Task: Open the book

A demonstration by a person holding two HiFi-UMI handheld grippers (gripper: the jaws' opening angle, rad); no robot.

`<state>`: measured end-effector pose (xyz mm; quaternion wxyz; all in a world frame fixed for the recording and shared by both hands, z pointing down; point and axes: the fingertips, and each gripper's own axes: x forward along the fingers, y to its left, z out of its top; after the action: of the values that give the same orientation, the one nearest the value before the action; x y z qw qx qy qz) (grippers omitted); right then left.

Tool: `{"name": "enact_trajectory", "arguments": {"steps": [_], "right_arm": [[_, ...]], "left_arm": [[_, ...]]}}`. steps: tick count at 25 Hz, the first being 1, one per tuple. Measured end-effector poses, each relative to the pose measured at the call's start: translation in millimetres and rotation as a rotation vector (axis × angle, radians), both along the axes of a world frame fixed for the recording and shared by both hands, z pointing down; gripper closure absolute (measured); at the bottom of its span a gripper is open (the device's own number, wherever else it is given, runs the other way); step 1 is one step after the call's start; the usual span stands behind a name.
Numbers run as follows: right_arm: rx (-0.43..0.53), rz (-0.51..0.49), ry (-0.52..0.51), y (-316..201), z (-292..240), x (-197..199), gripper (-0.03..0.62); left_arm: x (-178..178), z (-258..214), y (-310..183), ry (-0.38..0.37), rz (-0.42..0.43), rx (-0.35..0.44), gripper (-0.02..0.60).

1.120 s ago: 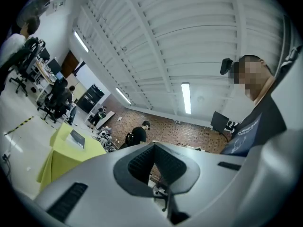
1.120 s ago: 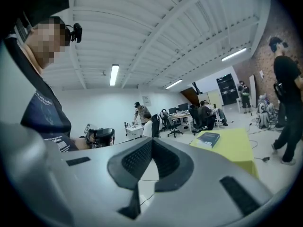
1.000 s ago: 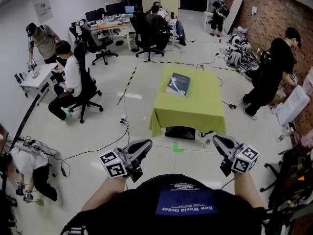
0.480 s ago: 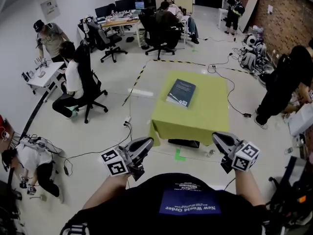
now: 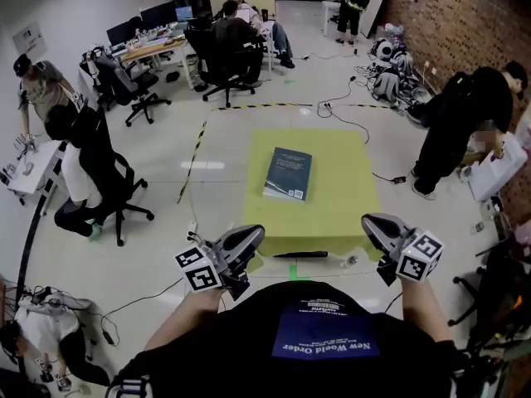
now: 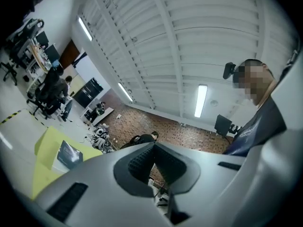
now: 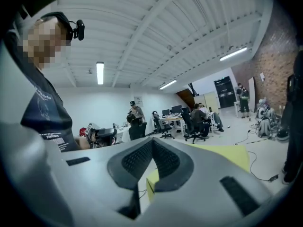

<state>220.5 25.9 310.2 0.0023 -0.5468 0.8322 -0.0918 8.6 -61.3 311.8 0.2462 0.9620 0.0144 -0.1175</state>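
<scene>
While it lies closed and flat, the book [image 5: 287,173] sits on the yellow-green cloth of a square table [image 5: 344,210], a little left of the middle. Its dark blue-grey cover faces up and a small pale label shows by its near edge. Its long sides run away from the person, tilted slightly.

Nothing touches the book. Both grippers are held up short of the table's near edge, well apart from the book and from each other. The left gripper [image 5: 249,237] points toward the table's near left corner with its ribbed pads pressed together and nothing between them. The right gripper [image 5: 371,224] points toward the near right corner, its pads likewise pressed together and empty.

Below them shows the person's dark shirt [image 5: 323,338] with a blue patch. A strip of green tape [image 5: 292,270] lies on the floor by the table's near side, and yellow-black tape [image 5: 192,157] runs along the floor to the left. Beyond it a person sits on a black office chair [image 5: 108,185]. At the right, a person in black [image 5: 452,127] bends forward near the brick wall [image 5: 465,23].
</scene>
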Motion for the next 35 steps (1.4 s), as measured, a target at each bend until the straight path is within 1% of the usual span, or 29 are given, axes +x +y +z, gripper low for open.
{"name": "enact_trajectory", "arguments": {"steps": [4, 6, 8, 10, 13, 17, 20, 23, 24, 27, 28, 31, 33, 35], "right_arm": [[-0.011, 0.074, 0.009, -42.9, 3.1, 3.3, 0.608], [-0.016, 0.111, 0.0, -59.2, 3.9, 5.5, 0.608], [-0.019, 0.122, -0.004, -78.5, 5.7, 4.7, 0.608], [-0.032, 0.117, 0.004, -100.6, 8.9, 4.6, 0.608], [-0.069, 0.092, 0.018, -126.5, 11.1, 9.7, 0.608], [-0.079, 0.038, 0.015, -168.6, 13.9, 30.2, 0.608], [-0.076, -0.04, 0.005, -202.0, 18.9, 46.9, 0.608], [-0.079, -0.137, -0.002, -233.7, 21.9, 71.0, 0.608], [-0.086, -0.169, -0.001, -243.6, 24.9, 82.1, 0.608], [-0.118, -0.27, 0.011, -271.1, 34.8, 118.6, 0.608], [-0.13, -0.326, 0.014, -280.8, 38.5, 124.3, 0.608], [-0.165, -0.503, 0.033, -313.2, 59.3, 123.0, 0.608], [-0.175, -0.58, 0.078, -333.8, 75.3, 120.4, 0.608], [-0.188, -0.664, 0.135, -349.5, 93.9, 107.6, 0.608]], "left_arm": [[8.8, -3.1, -62.9, 0.005, 0.084, 0.022, 0.575], [10.5, -0.7, -86.5, 0.001, 0.112, 0.02, 0.575], [13.0, 3.7, -108.5, -0.01, 0.128, 0.022, 0.575], [18.2, 8.0, -130.6, -0.011, 0.135, 0.015, 0.575], [25.1, 14.5, -150.0, -0.004, 0.127, -0.013, 0.575], [35.4, 28.5, -176.9, -0.036, 0.075, -0.042, 0.575], [51.7, 38.5, -190.9, -0.078, 0.018, -0.048, 0.575], [80.8, 38.1, -205.3, -0.109, -0.04, -0.034, 0.575], [93.6, 38.3, -211.5, -0.115, -0.062, -0.04, 0.575], [137.3, 49.5, -225.7, -0.141, -0.137, -0.095, 0.575], [147.1, 57.6, -225.8, -0.167, -0.169, -0.115, 0.575], [161.1, 91.0, -228.3, -0.29, -0.278, -0.173, 0.575], [171.3, 113.1, -242.2, -0.344, -0.315, -0.219, 0.574], [172.4, 136.0, -257.1, -0.387, -0.346, -0.279, 0.574]]}}
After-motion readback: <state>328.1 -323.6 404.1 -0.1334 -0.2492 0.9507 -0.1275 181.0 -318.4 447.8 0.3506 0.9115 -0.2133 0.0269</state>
